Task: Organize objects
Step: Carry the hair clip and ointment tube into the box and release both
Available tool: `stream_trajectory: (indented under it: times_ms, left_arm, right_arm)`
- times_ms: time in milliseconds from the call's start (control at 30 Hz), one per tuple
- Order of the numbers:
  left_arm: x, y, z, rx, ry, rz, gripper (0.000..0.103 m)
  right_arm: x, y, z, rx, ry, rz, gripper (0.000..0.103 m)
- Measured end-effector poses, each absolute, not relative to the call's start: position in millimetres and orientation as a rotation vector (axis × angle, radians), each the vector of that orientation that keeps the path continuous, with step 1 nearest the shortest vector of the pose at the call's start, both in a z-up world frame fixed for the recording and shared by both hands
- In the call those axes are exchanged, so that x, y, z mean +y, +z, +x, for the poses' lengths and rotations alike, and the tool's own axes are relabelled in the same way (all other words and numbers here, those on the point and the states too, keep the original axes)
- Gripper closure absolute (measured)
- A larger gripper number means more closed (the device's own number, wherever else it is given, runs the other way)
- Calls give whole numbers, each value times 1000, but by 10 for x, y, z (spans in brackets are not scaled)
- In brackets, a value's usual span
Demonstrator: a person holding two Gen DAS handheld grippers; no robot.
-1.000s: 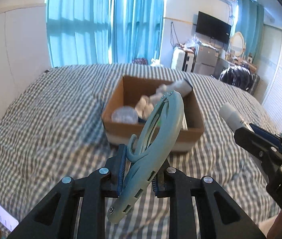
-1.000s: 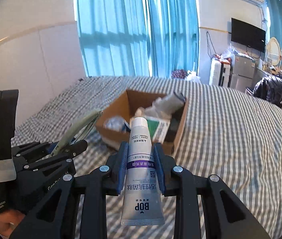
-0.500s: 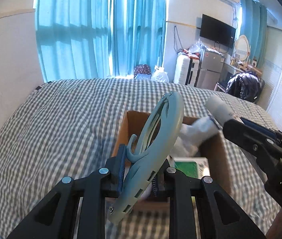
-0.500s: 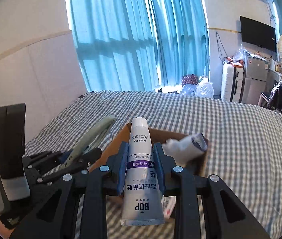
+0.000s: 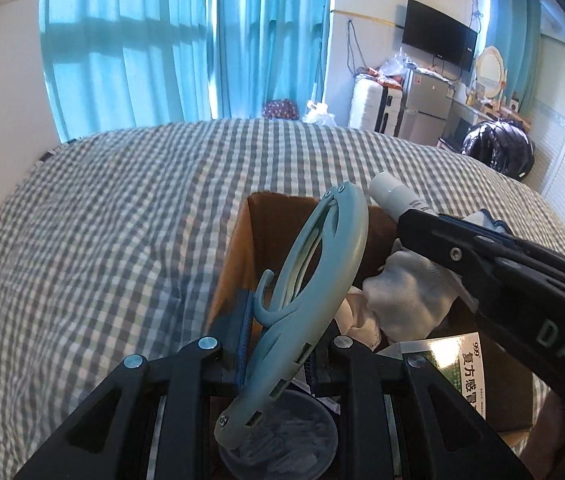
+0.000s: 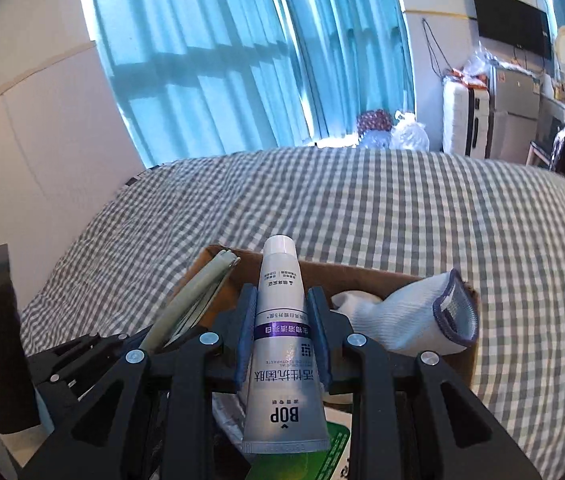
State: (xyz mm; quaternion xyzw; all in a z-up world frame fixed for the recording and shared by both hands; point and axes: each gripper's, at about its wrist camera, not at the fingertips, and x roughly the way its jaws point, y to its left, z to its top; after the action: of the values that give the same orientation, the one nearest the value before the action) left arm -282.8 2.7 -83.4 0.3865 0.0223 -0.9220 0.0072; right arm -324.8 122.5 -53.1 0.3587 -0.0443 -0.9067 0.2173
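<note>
- The left claw (image 5: 278,354) pinches a light blue hanger clip (image 5: 310,300). The clip sticks up and tilts over the cardboard box (image 5: 238,256).
- The right claw (image 6: 282,344) pinches a toothpaste tube (image 6: 280,332) with its cap pointing up and away. It is above the box too.
- The box sits on a checked bed (image 5: 114,216). Its left edge is just beside the left claw.
- Inside the box are a white glove (image 6: 406,320), a green medicine box (image 5: 462,364) and a round clear lid (image 5: 286,436). They fill most of it.
- The bed has lots of open room to the left and behind the box.
- The two claws are close together, side by side.
</note>
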Motion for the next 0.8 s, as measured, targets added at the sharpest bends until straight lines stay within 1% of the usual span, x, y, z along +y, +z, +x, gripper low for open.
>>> stream_trajectory:
  times_ms: [200, 233, 267, 300, 333, 367, 400, 433, 467, 500, 567, 633, 733, 767, 800]
  left_arm:
    - [55, -904, -2816, 49, -2887, 1227, 81]
    - [66, -917, -2807, 53, -2880, 1231, 79]
    - [58, -927, -2798, 58, -2867, 1237, 75]
    - [45, -928, -2784, 67, -2860, 1239, 73]
    - [32, -931, -2761, 81, -2858, 1244, 65]
    - [37, -925, -2746, 92, -2865, 1248, 58]
    - [46, -908, -2733, 99, -2868, 1250, 54]
    - [51, -890, -2722, 95, -2866, 1247, 51]
    - [73, -864, -2692, 76, -2858, 1239, 43]
    - [74, -834, -2684, 68, -2855, 1233, 42]
    - [109, -746, -2629, 66, -2859, 1216, 34]
    - [117, -622, -2556, 62, -2871, 1182, 31]
    - [122, -356, -2432, 70, -2901, 1124, 28]
    - [125, -247, -2379, 73, -2911, 1095, 24]
    - [117, -147, -2336, 75, -2920, 1067, 21]
  right_arm:
    - [1270, -626, -3268, -150, -2493, 1013, 77]
    - [1281, -624, -3281, -162, -2484, 1014, 77]
    - [1294, -618, -3277, -174, -2478, 1013, 77]
    - [1308, -602, -3265, -181, -2479, 1011, 73]
    - [1321, -580, -3250, -181, -2483, 1006, 67]
    - [1334, -557, -3215, -178, -2489, 998, 64]
    - [1353, -517, -3190, -175, -2498, 990, 59]
    - [1363, -484, -3170, -174, -2504, 984, 58]
    - [1386, -445, -3149, -175, -2508, 981, 58]
    - [1405, -394, -3123, -170, -2513, 978, 58]
    - [1454, -283, -3053, -157, -2532, 965, 55]
    - [1501, -143, -2965, -139, -2560, 944, 49]
    - [1594, 113, -2801, -122, -2608, 900, 47]
    - [1631, 203, -2730, -120, -2625, 884, 46]
    - [1671, 303, -2652, -119, -2643, 867, 42]
